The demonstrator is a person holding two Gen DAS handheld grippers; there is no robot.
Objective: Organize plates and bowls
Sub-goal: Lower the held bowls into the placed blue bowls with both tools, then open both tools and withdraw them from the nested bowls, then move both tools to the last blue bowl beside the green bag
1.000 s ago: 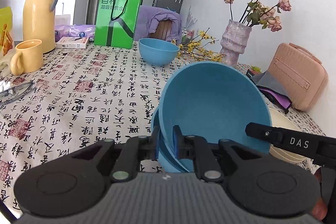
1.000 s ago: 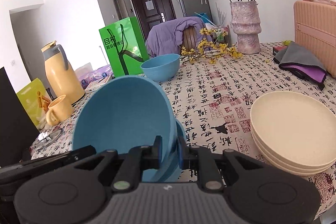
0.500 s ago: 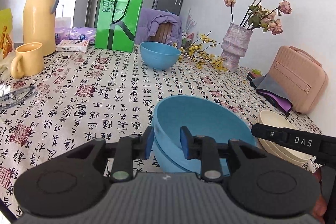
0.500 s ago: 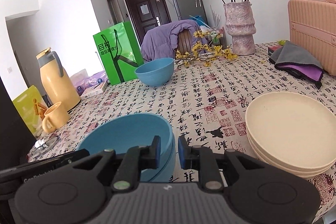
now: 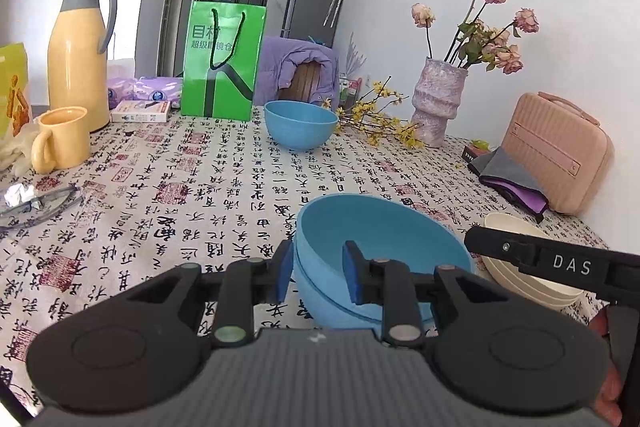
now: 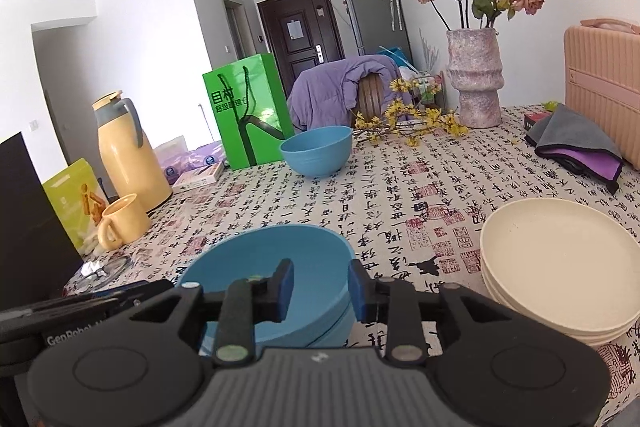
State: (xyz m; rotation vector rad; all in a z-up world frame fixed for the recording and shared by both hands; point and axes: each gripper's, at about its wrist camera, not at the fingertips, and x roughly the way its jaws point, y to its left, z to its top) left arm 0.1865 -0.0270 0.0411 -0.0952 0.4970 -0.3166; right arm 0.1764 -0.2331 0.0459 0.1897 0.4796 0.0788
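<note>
Left gripper (image 5: 316, 275) and right gripper (image 6: 320, 291) both tilted downward, jaws just opening and released astride opposite rims of the nested blue bowls (image 5: 380, 247) near the table edge, cream plates (image 6: 560, 267) stacked just right.

Two nested blue bowls (image 5: 384, 243) sit upright beside stacked cream plates (image 6: 560, 267) (third bowl (image 5: 300, 125) well apart).
</note>
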